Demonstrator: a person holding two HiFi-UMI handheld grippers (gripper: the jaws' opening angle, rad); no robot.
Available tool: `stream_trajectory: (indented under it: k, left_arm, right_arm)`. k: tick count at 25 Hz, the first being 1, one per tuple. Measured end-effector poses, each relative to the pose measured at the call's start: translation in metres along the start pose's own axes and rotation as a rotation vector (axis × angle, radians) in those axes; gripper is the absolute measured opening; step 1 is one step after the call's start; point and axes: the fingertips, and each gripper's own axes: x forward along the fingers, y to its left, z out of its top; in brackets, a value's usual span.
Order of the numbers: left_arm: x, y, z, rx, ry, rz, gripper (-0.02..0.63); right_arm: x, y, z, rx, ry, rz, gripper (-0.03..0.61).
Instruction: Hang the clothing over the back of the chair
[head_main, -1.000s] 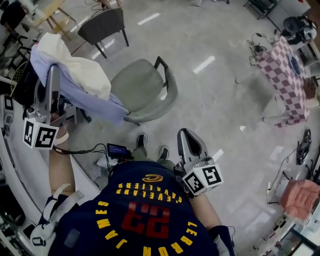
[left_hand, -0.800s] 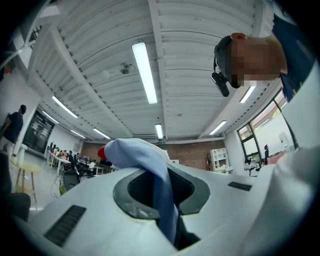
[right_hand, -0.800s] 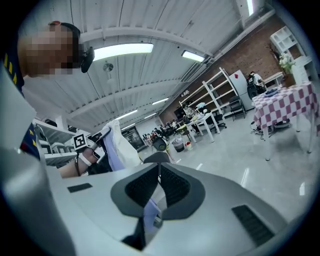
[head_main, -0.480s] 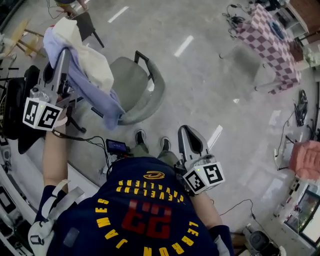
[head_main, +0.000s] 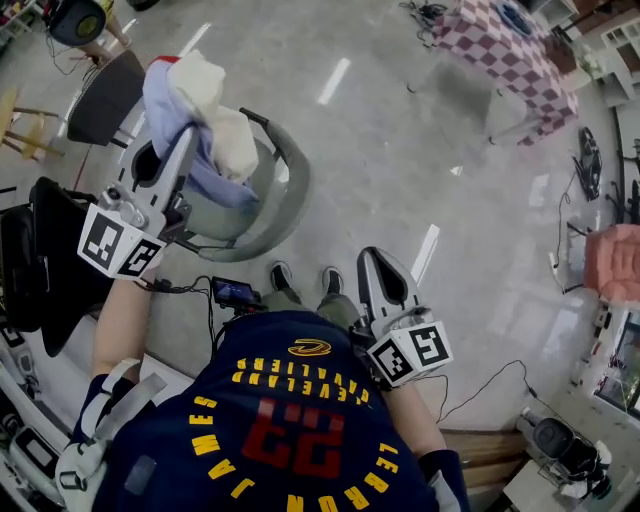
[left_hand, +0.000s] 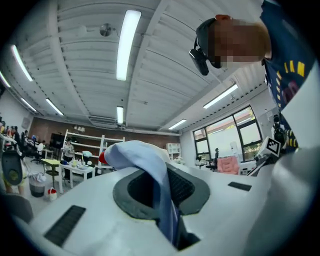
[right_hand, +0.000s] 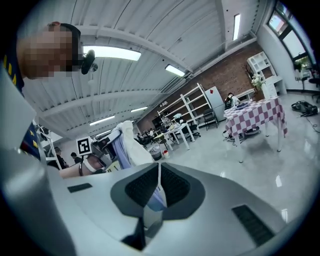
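Light-blue and cream clothing (head_main: 205, 110) is the load in the head view. It hangs bunched over the tip of the left gripper (head_main: 183, 150), which is raised at the left of the frame with its marker cube toward the person. From this view the clothing overlaps the seat and the left part of the curved back of the grey chair (head_main: 285, 215). Contact between clothing and chair cannot be determined. The right gripper (head_main: 378, 275) is close to the person's body, above the shoes, well apart from the chair. A black chair (head_main: 105, 95) stands beyond the grey one. A checked bench (head_main: 510, 55) stands at the top right on the pale floor (head_main: 400, 170).

Left gripper view: the left gripper (left_hand: 167, 200) points slightly upward toward the ceiling lights. Its tongs are clamped on the clothing (left_hand: 145, 160). A light-blue fold runs down between the two dark pads and rises in a hump over the tip.

Right gripper view: the tongs of the right gripper (right_hand: 159, 182) are together, the pads meeting along a thin pale line. The clothing (right_hand: 122, 145) appears beyond them to the left, held up. The checked bench (right_hand: 255, 117) stands to the right on the glossy floor.
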Motion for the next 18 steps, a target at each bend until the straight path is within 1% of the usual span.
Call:
stream_trajectory:
  k: [3,10,11,13,16,18]
  left_arm:
    - [0.013,-0.036,-0.03,-0.025,0.041,-0.086,0.038]
    - [0.049,-0.128,-0.117,0.003,0.181,-0.275,0.039]
    - [0.053,-0.143,-0.128,0.021,0.206,-0.3,0.04]
    - [0.059,-0.172,-0.146,0.082,0.243,-0.356,0.038]
    - [0.073,-0.221,-0.164,0.179,0.267,-0.449,0.039]
    - [0.08,-0.252,-0.18,0.218,0.283,-0.511,0.04]
  right_arm:
    - [-0.007,-0.005,-0.001,0.005,-0.002,-0.033,0.021]
    - [-0.026,-0.022,-0.012,0.02,-0.004,-0.097,0.021]
    - [-0.029,-0.025,-0.014,0.026,-0.004,-0.104,0.021]
    - [-0.035,-0.031,-0.017,0.038,-0.003,-0.112,0.021]
    - [-0.042,-0.041,-0.017,0.053,-0.002,-0.117,0.021]
    - [-0.047,-0.046,-0.016,0.061,0.0,-0.115,0.021]
